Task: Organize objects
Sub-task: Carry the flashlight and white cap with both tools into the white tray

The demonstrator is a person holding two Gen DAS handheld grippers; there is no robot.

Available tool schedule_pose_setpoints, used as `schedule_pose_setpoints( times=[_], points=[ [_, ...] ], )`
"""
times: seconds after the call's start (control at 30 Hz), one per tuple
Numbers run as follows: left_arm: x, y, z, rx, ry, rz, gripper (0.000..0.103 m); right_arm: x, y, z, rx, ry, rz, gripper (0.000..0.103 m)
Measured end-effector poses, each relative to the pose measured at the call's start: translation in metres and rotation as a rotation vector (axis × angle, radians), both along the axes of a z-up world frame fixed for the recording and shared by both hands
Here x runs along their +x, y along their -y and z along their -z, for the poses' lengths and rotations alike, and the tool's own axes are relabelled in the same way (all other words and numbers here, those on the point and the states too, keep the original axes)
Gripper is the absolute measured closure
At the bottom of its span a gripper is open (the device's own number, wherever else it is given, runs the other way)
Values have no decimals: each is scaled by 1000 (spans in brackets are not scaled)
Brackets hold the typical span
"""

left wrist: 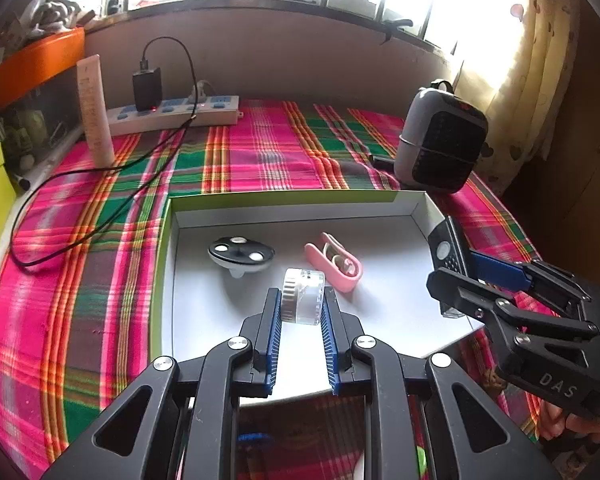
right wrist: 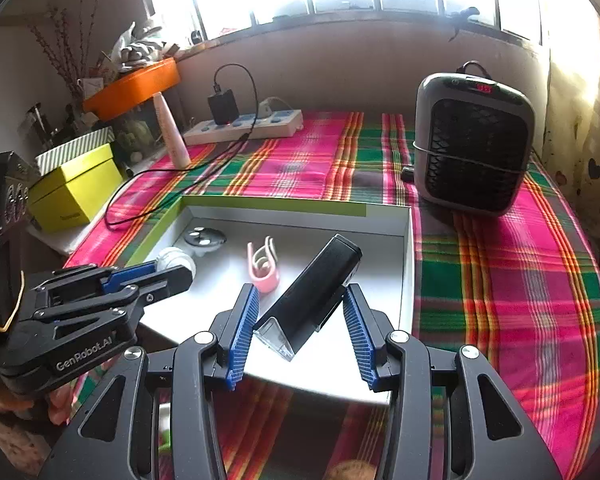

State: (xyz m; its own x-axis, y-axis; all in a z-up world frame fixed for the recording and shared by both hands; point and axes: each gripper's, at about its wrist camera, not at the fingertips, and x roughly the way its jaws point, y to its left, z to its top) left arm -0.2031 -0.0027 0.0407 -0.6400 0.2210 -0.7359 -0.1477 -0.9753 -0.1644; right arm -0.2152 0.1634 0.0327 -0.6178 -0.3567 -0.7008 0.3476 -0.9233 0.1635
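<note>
right now both grippers hang over the shallow white tray [left wrist: 418, 204] on the plaid cloth [left wrist: 260, 148]. the left gripper [left wrist: 300, 300] is clamped on a clear round case [left wrist: 303, 295] with a ribbed edge. the right gripper [right wrist: 300, 312] grips a black device [right wrist: 318, 286] with a clear end, seemingly tilted upward. a pink clip [left wrist: 334, 266] and a dark disc [left wrist: 241, 255] lie inside the tray.
</note>
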Motion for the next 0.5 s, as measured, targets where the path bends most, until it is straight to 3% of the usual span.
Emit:
schedule_pose_setpoints(
  times=[0.5],
  points=[
    [-27,1,19,-14,46,-13,86,-38,0,16,46,61,-4,58]
  ],
)
